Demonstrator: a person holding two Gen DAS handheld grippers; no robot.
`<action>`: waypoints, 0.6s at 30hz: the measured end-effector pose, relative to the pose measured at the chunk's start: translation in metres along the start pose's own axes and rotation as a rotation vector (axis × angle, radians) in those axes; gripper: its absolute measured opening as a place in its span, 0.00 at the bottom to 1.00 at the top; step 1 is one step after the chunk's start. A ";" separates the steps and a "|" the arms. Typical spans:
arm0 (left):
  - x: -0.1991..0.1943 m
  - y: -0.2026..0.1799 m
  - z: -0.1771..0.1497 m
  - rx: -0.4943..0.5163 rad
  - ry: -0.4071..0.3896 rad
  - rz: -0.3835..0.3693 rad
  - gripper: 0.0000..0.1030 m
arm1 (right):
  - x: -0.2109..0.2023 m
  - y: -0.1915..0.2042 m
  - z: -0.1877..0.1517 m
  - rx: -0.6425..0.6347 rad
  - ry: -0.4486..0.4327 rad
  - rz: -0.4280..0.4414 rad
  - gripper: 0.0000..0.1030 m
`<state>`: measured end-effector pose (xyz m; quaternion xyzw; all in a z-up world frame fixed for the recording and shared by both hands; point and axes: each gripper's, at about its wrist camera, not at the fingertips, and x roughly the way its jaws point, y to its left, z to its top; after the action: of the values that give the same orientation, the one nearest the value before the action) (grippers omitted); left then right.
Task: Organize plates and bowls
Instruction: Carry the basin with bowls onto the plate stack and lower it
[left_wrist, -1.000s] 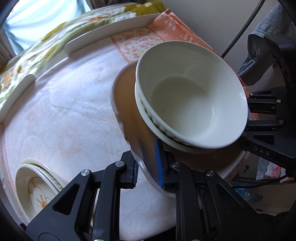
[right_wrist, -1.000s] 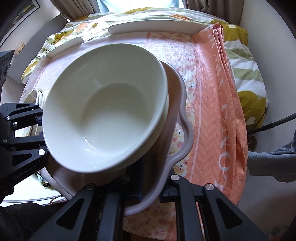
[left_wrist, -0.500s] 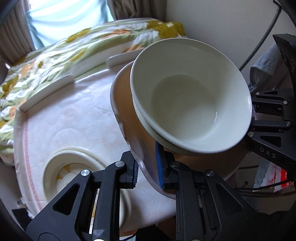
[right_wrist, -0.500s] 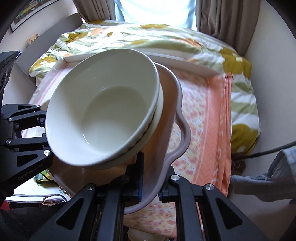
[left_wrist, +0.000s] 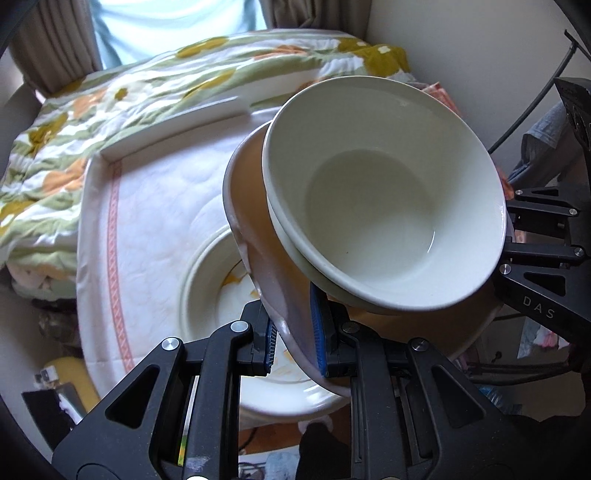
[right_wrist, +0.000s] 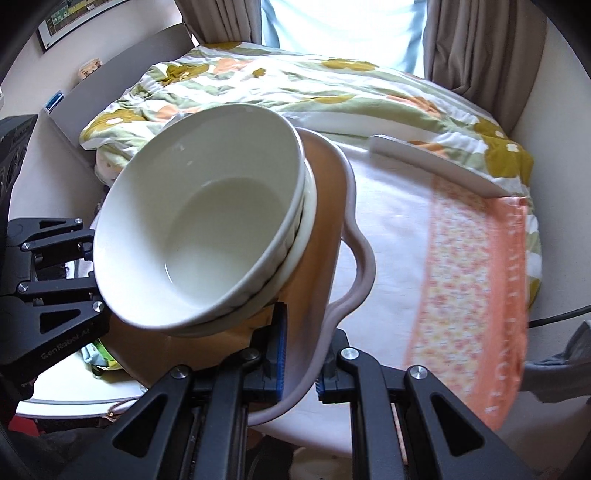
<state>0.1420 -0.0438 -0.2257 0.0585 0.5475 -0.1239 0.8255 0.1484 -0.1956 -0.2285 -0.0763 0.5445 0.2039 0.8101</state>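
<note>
We have the left gripper (left_wrist: 293, 347) clamped on the near rim of the pink tray (left_wrist: 255, 221); the stacked white bowls (left_wrist: 384, 192) sit on it, above the floral plate (left_wrist: 207, 291). Our right gripper (right_wrist: 299, 360) clamps the tray's opposite rim.

Two nested bowls (left_wrist: 388, 192) sit in a tray (left_wrist: 251, 206) with a handle at its right edge. The left gripper (left_wrist: 295, 339) clamps the tray's left rim; the right gripper (right_wrist: 299, 354) clamps its right rim, near the handle. Below the tray, a stack of plates (left_wrist: 207, 280) rests on a cloth-covered table (left_wrist: 147, 206). Behind the table lies a bed quilt (right_wrist: 295, 81), with curtains (right_wrist: 461, 44) beyond it.
</note>
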 end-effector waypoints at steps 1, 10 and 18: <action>0.002 0.008 -0.005 -0.001 0.007 0.003 0.14 | 0.007 0.011 0.000 0.004 0.005 0.006 0.11; 0.025 0.041 -0.035 -0.001 0.061 0.019 0.14 | 0.043 0.060 -0.009 0.005 0.037 0.006 0.11; 0.043 0.048 -0.040 -0.002 0.072 -0.003 0.14 | 0.057 0.061 -0.012 0.036 0.035 -0.004 0.11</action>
<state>0.1349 0.0058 -0.2825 0.0612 0.5770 -0.1226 0.8052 0.1314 -0.1303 -0.2791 -0.0666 0.5619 0.1911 0.8020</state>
